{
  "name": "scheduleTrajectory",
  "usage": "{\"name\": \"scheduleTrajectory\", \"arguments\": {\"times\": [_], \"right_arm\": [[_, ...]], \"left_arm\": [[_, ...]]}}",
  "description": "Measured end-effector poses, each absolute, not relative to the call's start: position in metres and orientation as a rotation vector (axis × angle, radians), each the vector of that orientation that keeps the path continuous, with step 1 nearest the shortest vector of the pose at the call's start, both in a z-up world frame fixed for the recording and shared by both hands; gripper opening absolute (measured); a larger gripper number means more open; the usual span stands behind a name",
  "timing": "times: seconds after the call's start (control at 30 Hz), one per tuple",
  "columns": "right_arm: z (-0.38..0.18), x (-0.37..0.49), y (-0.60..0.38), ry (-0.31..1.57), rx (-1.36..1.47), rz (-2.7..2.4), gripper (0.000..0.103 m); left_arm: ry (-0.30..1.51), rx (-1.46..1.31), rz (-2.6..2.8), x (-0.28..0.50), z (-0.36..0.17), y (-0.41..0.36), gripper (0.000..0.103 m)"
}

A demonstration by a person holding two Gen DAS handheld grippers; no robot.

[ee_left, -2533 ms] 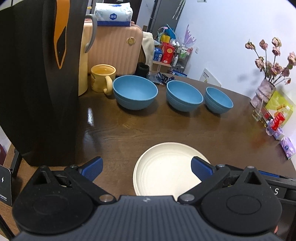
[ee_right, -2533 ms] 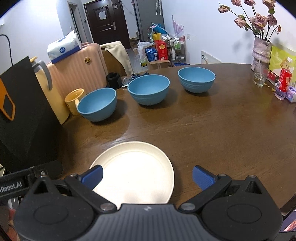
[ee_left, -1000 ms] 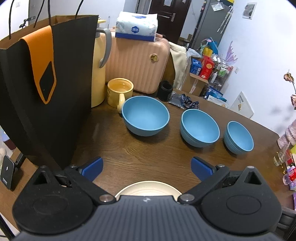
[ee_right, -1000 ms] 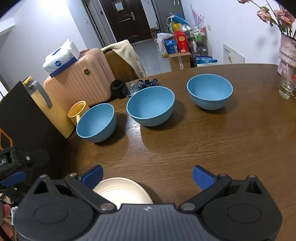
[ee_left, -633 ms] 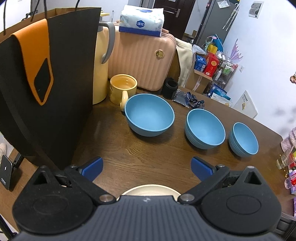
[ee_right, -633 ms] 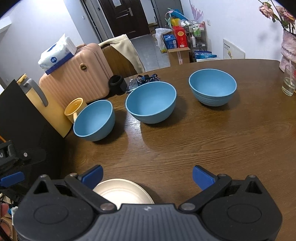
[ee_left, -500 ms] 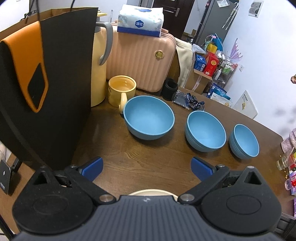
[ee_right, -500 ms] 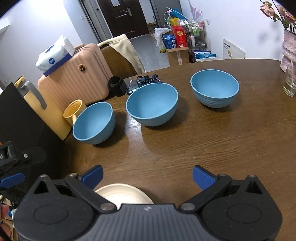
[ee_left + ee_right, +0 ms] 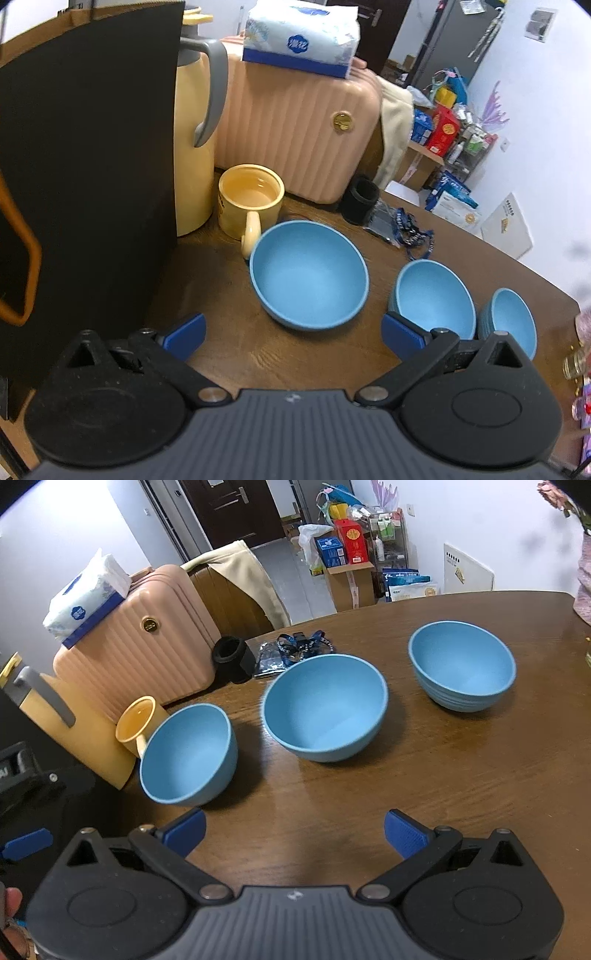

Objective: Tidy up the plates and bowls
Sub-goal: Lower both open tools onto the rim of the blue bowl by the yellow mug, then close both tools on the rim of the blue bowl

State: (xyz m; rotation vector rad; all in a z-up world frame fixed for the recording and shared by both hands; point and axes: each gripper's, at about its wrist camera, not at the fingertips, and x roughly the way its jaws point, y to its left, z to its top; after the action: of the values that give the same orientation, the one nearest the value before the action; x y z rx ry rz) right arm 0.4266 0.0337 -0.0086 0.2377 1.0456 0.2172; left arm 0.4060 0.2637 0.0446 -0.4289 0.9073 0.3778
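Bowls (image 9: 325, 705) plain blue, upright, empty

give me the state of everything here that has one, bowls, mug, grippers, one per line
left bowl: upright, empty, beside the mug
middle bowl: upright, empty, standing apart
right bowl: upright, empty, standing apart
mug: upright, handle toward the left bowl
flask: upright, lid on
tissue pack: lying on the suitcase
left gripper: jaws open, holding nothing
right gripper: jaws open, holding nothing

matt blue bowls (image 9: 325, 705), glossy wood table (image 9: 461, 775)
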Motion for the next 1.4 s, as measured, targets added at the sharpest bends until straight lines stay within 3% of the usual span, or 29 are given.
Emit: {"name": "scheduleTrajectory", "arguments": {"times": [0.63,1.4], "right_arm": [[-0.052,0.486,0.091,1.128,0.27,0.209,0.1],[-0.072,0.517,0.116,1.156,0.283,0.211,0.096]], "left_arm": [[1.034,-0.384,0.476,0.47,-0.006,0.299,0.103],[1.053,-0.376,0.47,0.503,-0.031,0.323,0.103]]}}
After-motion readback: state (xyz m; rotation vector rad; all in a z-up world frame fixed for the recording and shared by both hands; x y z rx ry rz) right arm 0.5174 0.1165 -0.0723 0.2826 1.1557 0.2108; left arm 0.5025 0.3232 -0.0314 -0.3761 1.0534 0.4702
